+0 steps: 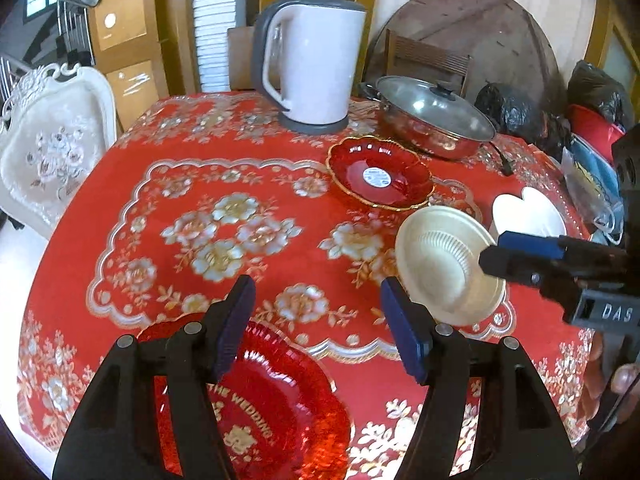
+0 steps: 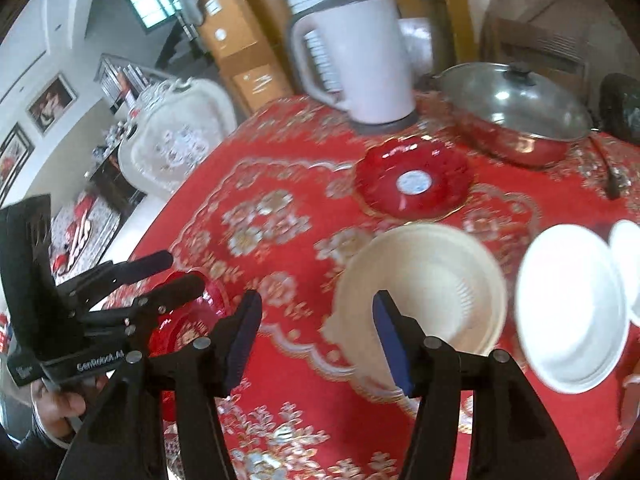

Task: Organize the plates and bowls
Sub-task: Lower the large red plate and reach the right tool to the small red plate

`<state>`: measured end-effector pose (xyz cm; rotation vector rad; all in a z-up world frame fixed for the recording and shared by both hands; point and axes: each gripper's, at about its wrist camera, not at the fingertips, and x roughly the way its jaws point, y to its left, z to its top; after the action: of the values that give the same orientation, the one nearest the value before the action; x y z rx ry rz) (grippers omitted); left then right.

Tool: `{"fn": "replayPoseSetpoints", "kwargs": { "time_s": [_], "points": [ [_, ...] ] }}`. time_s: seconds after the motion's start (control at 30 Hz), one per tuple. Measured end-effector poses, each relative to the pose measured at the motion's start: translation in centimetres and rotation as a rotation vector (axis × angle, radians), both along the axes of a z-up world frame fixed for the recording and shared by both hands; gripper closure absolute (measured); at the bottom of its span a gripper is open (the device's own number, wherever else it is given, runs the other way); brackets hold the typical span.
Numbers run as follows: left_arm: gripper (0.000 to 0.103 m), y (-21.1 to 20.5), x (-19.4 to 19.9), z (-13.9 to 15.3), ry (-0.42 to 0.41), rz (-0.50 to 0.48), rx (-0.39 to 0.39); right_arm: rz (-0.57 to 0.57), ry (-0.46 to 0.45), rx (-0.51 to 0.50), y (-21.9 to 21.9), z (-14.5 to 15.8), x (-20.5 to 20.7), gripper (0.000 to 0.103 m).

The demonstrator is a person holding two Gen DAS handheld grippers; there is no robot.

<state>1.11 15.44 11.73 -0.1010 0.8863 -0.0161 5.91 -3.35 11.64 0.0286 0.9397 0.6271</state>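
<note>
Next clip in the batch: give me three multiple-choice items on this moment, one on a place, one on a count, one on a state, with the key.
1. Where does the gold-rimmed red plate lie?
A. In front of the white kettle and the lidded steel pot
B. On the chair
C. Inside the pot

2. How many red plates are on the tablecloth?
A. One
B. Two
C. Four

3. What is between the left gripper's fingers?
A. The cream bowl
B. A red plate
C. Nothing

Key: 1 A, it sits just nearer the camera than both. 2 B, the gold-rimmed one plus the red plate with lettering below the left gripper. 3 C, only tablecloth shows in the gap; the cream bowl lies to one side.
</note>
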Motion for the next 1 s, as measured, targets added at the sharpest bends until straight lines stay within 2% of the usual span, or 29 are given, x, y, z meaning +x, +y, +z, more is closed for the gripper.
{"fn": "replayPoseSetpoints", "kwargs": {
  "time_s": [0.27,0.43,0.57,0.7,0.83,1.0],
  "points": [
    [0.038,-1.4,3.6,1.3,0.01,-0.005,0.026,-0.037,-0.052,-0.01,-1.9,1.2,3.4,0.044],
    [0.037,-1.7,6.8,1.2,0.034,0.008,0.023,-0.082,-0.039,-0.002,-2.9,1.0,7.2,0.044],
    [0.037,-1.7,10.2,0.0,0.082,0.024,0.002,-0.088,-0.005,-0.054,-2.6,-0.7,10.0,0.042],
    [0.037,-1.5,13.0,-1.1,0.106,0.046,-0.024,-0.118,0.055,-0.026,-3.0,-2.7,12.1,0.042],
    [0.037,-1.3,15.9,-3.1,0.168,0.055,-0.05,-0.16,0.116,0.026,-4.0,-4.5,13.9,0.042],
    [0.038,-1.3,18.5,-5.4,0.222,0.068,-0.044,-0.167,0.171,0.015,-4.0,-6.1,15.7,0.042]
  ]
}}
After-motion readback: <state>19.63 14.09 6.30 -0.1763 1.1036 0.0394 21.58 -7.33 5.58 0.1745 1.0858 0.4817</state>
